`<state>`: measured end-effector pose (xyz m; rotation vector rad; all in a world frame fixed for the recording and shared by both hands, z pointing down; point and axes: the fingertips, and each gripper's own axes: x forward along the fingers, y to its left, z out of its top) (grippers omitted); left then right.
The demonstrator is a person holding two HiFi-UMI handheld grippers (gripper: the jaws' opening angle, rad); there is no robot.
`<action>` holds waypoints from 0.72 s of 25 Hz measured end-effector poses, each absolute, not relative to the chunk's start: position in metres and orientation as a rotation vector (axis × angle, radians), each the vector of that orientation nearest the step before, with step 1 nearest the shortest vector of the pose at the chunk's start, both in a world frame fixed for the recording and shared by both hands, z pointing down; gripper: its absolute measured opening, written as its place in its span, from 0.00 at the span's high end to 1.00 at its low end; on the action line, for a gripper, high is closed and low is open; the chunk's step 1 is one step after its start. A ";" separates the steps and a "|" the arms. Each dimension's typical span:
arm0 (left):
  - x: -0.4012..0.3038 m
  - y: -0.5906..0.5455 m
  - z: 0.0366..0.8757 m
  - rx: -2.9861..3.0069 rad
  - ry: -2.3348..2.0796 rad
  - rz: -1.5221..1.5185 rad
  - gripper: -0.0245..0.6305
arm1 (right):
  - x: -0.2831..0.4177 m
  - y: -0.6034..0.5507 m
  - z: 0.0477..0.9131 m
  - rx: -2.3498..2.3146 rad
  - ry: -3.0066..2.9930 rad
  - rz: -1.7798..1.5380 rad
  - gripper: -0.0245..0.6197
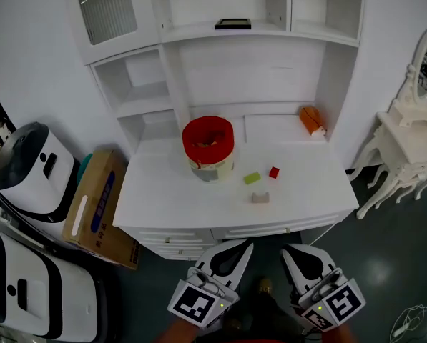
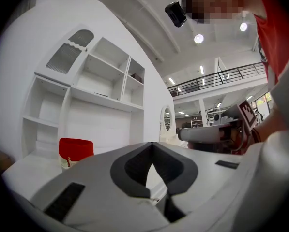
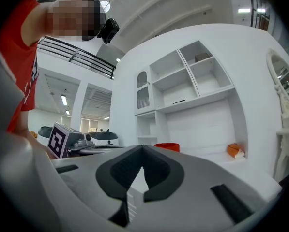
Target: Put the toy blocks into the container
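Note:
A red-rimmed container stands on the white desk, with pieces inside it. To its right lie a green block, a red block and a beige block. Both grippers hang below the desk's front edge, well short of the blocks. My left gripper is shut and holds nothing. My right gripper is shut and empty too. The container shows at the left of the left gripper view, and its red rim peeks over the jaws in the right gripper view.
An orange object lies at the desk's back right. A cardboard box and white machines stand on the floor to the left. A white dressing table is at the right. Shelves rise behind the desk.

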<state>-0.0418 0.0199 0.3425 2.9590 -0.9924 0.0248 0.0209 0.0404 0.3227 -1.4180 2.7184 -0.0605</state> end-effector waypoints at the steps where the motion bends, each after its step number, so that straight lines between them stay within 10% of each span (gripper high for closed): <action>1: -0.037 0.010 0.346 2.963 -0.993 0.034 0.93 | 0.024 0.029 0.325 -1.412 2.721 -0.062 0.93; 18: 0.032 -0.157 0.432 2.928 -1.083 0.423 0.93 | 0.087 -0.137 0.356 -1.266 2.853 -0.158 0.93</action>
